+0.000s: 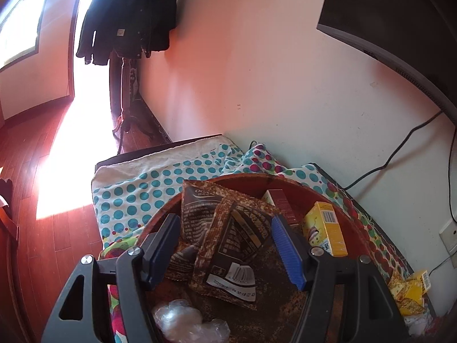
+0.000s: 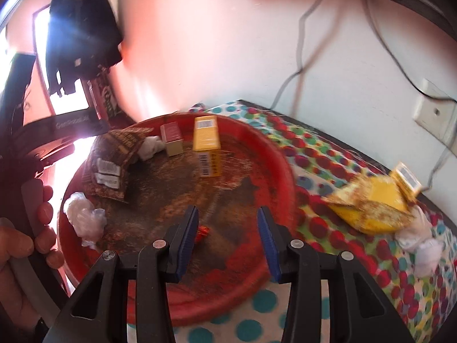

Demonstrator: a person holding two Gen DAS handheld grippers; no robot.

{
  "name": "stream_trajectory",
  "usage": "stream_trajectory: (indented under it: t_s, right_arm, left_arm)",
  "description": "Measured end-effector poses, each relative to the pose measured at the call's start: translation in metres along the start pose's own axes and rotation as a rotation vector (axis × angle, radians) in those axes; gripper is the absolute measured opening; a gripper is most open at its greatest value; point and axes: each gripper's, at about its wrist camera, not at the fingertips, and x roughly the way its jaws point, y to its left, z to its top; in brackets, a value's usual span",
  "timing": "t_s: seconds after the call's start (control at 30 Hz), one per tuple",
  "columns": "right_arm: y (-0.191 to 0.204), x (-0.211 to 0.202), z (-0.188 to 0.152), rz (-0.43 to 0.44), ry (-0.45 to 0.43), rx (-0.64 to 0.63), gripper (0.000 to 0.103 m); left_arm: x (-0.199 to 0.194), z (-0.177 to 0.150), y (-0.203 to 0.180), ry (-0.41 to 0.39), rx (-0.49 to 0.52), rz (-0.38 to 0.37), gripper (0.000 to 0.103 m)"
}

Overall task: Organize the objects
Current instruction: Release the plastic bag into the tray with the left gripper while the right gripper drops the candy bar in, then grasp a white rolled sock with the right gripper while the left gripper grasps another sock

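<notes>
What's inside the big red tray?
In the red tray: brown snack packets, a yellow box, a small red box, crumpled plastic. Whatever lies under the packets is hidden.

Dark clothes (image 1: pixel 128 14) hanging by the wall, cables (image 1: pixel 397 154), wall socket (image 2: pixel 434 111), wooden floor (image 1: pixel 42 200).

Both views ride on the handheld grippers and look forward and steeply down along the fingers. The left wrist view sits close over the near left rim of the red tray (image 1: pixel 160 214), facing the wall (image 1: pixel 257 71) and the doorway at far left. The right wrist view hangs a little farther back over the tray's (image 2: pixel 280 165) near right side, blurred, facing the same wall (image 2: pixel 214 51). Both share the tray, the yellow box (image 1: pixel 325 228) (image 2: pixel 207 143) and the dotted cloth (image 1: pixel 137 194) (image 2: pixel 328 157).
</notes>
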Motion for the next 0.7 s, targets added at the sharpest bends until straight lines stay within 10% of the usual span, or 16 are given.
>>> stream_trajectory:
  t_s: [0.37, 0.7]
  right_arm:
    - [-0.166, -0.033, -0.049, -0.335, 0.033, 0.234, 0.059]
    - [-0.211, -0.01, -0.058, -0.282, 0.036, 0.364, 0.073]
  left_arm:
    - [-0.007, -0.032, -0.069, 0.048, 0.253, -0.23, 0.069]
    - [-0.026, -0.059, -0.104, -0.01, 0.418, -0.342, 0.07]
